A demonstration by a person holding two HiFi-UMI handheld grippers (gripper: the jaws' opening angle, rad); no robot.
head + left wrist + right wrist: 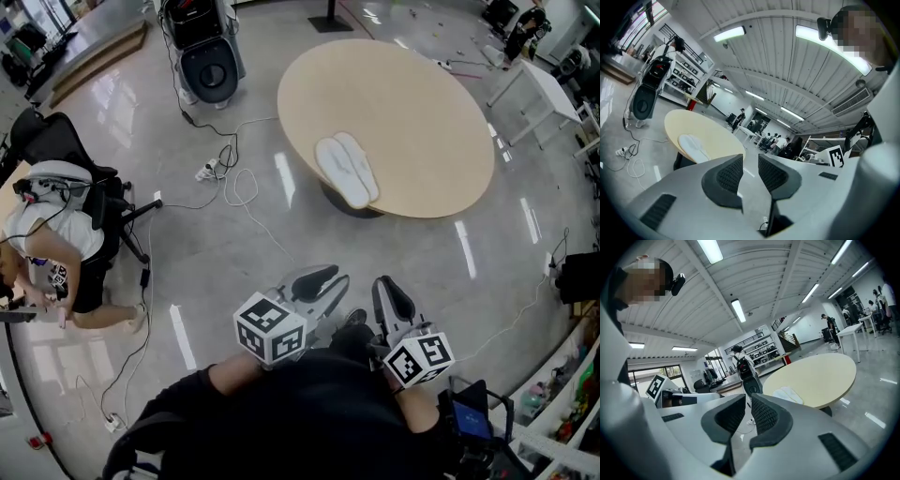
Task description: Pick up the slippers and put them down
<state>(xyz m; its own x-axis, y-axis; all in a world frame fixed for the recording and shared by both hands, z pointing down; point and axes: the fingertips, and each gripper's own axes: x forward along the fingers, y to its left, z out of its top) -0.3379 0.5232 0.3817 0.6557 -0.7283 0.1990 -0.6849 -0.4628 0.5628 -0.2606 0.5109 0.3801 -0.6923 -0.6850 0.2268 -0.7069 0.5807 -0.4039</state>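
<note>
Closest to the head camera was the wearer's dark-clothed torso (pixel 309 412). Both pairs of tongs were held out just ahead of it, above the glossy grey floor (pixel 403 253).

The left tongs (pixel 330 281) pointed towards the round beige surface (pixel 412 103). In the left gripper view their ribbed pads stood clearly apart, with nothing between them, only floor beyond. The right tongs (pixel 382 287) sat just beside them. In the right gripper view their jaws were separated by only a narrow gap, also empty.

The pair of white slippers (pixel 347 169) lay side by side, touching, on the near part of the surface close to its edge, well apart from both tongs. Both gripper views showed them there too, pale against the beige top.

White cables (pixel 234 183) trailed over the floor left of the surface. Beyond them stood a grey-and-black machine (pixel 208 56). A seated person (pixel 56 244) was at the far left, beside a black chair (pixel 56 141). A white table (pixel 539 89) stood at the upper right.
</note>
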